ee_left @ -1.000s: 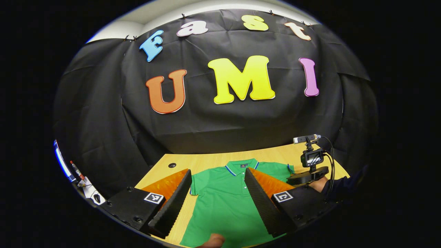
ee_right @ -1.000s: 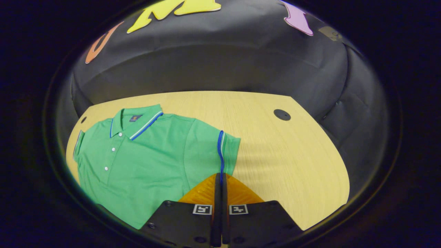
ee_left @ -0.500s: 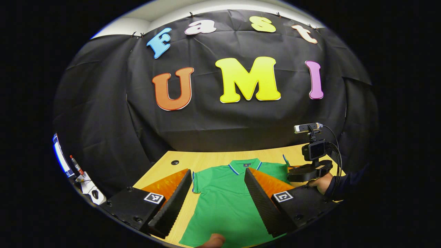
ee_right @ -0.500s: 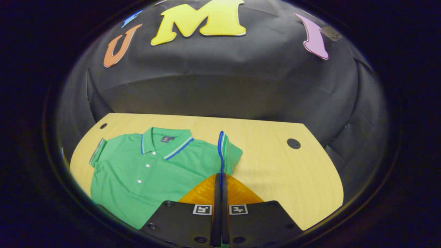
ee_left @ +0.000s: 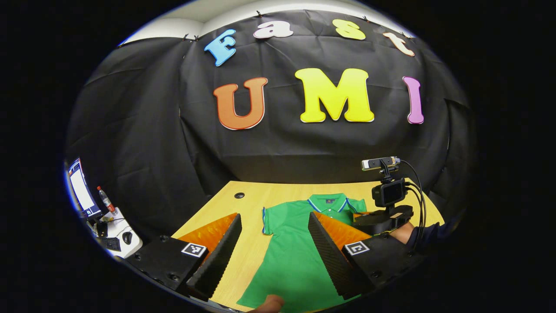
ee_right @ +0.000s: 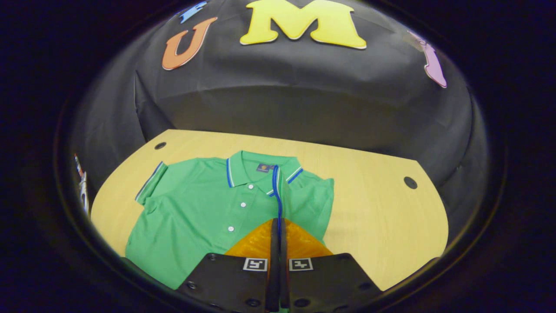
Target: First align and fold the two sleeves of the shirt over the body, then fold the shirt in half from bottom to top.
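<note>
Right claw [ee_right: 276, 226] clamped on polo shirt [ee_right: 204, 208] sleeve cuff [ee_right: 276, 191], mid-fold over body; left claw [ee_left: 271, 243] apart, its sleeve next.

Right gripper [ee_right: 276, 226] closed on the blue-trimmed cuff of the sleeve [ee_right: 276, 198], lifted and carried over the green polo shirt [ee_right: 195, 213] near its collar [ee_right: 260, 169]; other sleeve [ee_right: 152, 184] lies flat, spread on the light wooden table [ee_right: 382, 208].
</note>
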### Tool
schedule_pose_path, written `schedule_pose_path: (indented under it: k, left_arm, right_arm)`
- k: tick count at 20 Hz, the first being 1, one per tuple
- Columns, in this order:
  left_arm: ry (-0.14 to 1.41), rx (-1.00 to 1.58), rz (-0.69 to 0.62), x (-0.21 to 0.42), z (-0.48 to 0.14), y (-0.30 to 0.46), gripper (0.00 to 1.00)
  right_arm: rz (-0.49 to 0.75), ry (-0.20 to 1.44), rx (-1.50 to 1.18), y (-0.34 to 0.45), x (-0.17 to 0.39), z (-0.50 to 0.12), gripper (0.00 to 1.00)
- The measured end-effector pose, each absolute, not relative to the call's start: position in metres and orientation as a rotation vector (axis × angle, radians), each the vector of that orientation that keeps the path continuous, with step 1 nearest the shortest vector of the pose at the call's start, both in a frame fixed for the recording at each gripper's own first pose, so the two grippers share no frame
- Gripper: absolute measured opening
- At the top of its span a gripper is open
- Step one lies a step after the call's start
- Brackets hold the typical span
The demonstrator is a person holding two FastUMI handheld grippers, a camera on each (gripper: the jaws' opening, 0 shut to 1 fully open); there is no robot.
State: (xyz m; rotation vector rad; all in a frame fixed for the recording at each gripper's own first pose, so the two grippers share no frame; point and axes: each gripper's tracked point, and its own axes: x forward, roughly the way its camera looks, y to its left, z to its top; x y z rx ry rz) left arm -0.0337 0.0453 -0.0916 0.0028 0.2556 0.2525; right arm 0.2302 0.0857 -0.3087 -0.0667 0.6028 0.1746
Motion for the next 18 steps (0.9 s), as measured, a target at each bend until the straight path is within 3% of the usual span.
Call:
schedule_pose_path:
  k: [4, 10, 11, 12, 15, 17, 18]
  left_arm:
    - [0.278, -0.008, 0.287, -0.046, -0.102, 0.06, 1.0]
    - [0.319, -0.032, 0.284, -0.051, -0.117, 0.074, 0.99]
    - [0.321, -0.031, 0.293, -0.05, -0.118, 0.083, 0.99]
    - [0.321, -0.035, 0.295, -0.05, -0.12, 0.091, 1.0]
    - [0.333, -0.073, 0.296, -0.038, -0.126, 0.112, 0.99]
    - [0.327, -0.05, 0.294, -0.024, -0.126, 0.127, 1.0]
    - [0.314, -0.019, 0.3, -0.016, -0.124, 0.135, 1.0]
  right_arm:
    - [0.171, 0.642, -0.085, 0.092, 0.225, -0.327, 0.05]
    - [0.191, 0.624, -0.069, 0.096, 0.212, -0.308, 0.2]
    - [0.196, 0.626, -0.065, 0.096, 0.203, -0.301, 0.35]
    - [0.203, 0.624, -0.052, 0.097, 0.195, -0.291, 0.39]
    - [0.209, 0.576, -0.022, 0.097, 0.17, -0.25, 0.72]
    - [0.203, 0.523, -0.028, 0.094, 0.152, -0.218, 0.85]
    - [0.208, 0.5, -0.028, 0.095, 0.142, -0.203, 0.86]
